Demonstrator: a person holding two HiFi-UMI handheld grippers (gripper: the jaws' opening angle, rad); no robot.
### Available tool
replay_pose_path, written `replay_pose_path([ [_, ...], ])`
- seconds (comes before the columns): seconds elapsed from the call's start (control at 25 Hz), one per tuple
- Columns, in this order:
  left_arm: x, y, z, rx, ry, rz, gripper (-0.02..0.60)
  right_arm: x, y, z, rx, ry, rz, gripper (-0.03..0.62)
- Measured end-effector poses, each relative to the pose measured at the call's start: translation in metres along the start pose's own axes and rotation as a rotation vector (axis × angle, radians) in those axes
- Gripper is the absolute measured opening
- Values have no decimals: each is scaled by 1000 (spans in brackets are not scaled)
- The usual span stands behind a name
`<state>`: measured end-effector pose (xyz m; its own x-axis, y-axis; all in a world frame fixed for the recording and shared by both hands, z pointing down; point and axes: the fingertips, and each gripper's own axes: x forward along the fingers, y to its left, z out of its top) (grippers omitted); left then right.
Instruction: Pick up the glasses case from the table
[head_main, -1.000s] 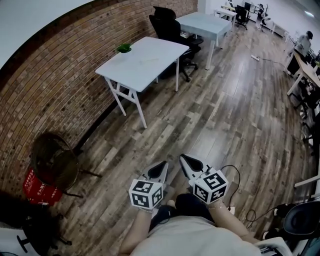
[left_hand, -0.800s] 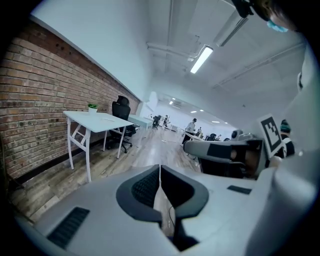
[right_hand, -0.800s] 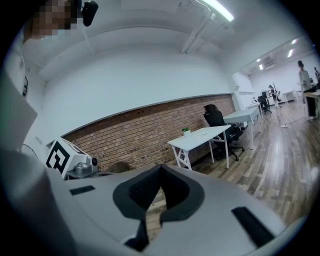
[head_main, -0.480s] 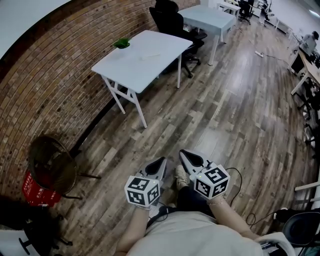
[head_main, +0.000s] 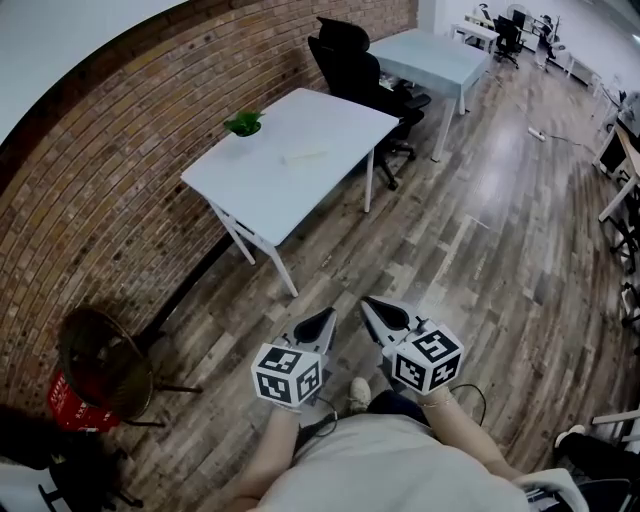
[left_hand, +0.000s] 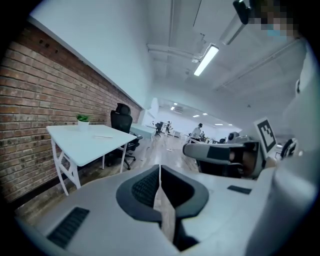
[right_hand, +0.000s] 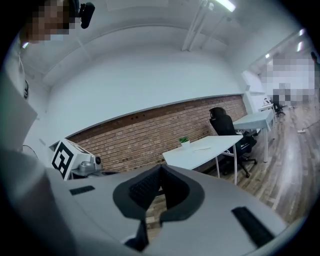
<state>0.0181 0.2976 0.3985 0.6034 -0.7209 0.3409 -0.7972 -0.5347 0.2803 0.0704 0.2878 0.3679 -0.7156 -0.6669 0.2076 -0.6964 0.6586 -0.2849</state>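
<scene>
The glasses case (head_main: 305, 155) is a slim pale thing lying on the white table (head_main: 270, 195) by the brick wall, well ahead of both grippers. It shows small in the left gripper view (left_hand: 103, 136) and the right gripper view (right_hand: 202, 148). My left gripper (head_main: 325, 318) and right gripper (head_main: 368, 305) are held side by side over the wood floor. Both are shut and hold nothing. The left gripper's (left_hand: 159, 167) jaws meet in its own view, and so do the right gripper's (right_hand: 161, 169).
A small potted plant (head_main: 244, 124) stands at the table's far corner. A black office chair (head_main: 350, 60) and a second table (head_main: 435, 58) lie beyond. A dark wire chair (head_main: 105, 350) and a red crate (head_main: 72, 405) sit by the wall at left. A cable lies on the floor behind.
The person has walked forward, so the white table lies nearer and more central. Both grippers stay shut, side by side and empty.
</scene>
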Motion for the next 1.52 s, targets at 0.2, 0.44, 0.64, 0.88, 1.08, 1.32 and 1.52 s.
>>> replay_pose_path([
  [0.2, 47, 15, 14, -2, 26, 19, 12, 27, -48, 9, 26, 24, 22, -2],
  [0.44, 74, 47, 17, -45, 63, 71, 12, 58, -80, 5, 79, 60, 44, -2],
  [0.64, 102, 78, 30, -46, 76, 72, 12, 91, -103, 12, 80, 63, 26, -2],
  [0.88, 149, 139, 68, -26, 70, 46, 12, 155, -148, 46, 48, 31, -30, -2],
  [1.08, 187, 205, 117, -25, 37, 25, 12, 228, -176, 81, 32, 28, -43, -2],
  [1.32, 234, 276, 176, 31, 47, -2, 12, 311, -202, 121, 20, 16, -47, -2],
  [1.52, 262, 314, 198, 43, 63, -38, 12, 356, -223, 138, 15, 19, -79, -2],
])
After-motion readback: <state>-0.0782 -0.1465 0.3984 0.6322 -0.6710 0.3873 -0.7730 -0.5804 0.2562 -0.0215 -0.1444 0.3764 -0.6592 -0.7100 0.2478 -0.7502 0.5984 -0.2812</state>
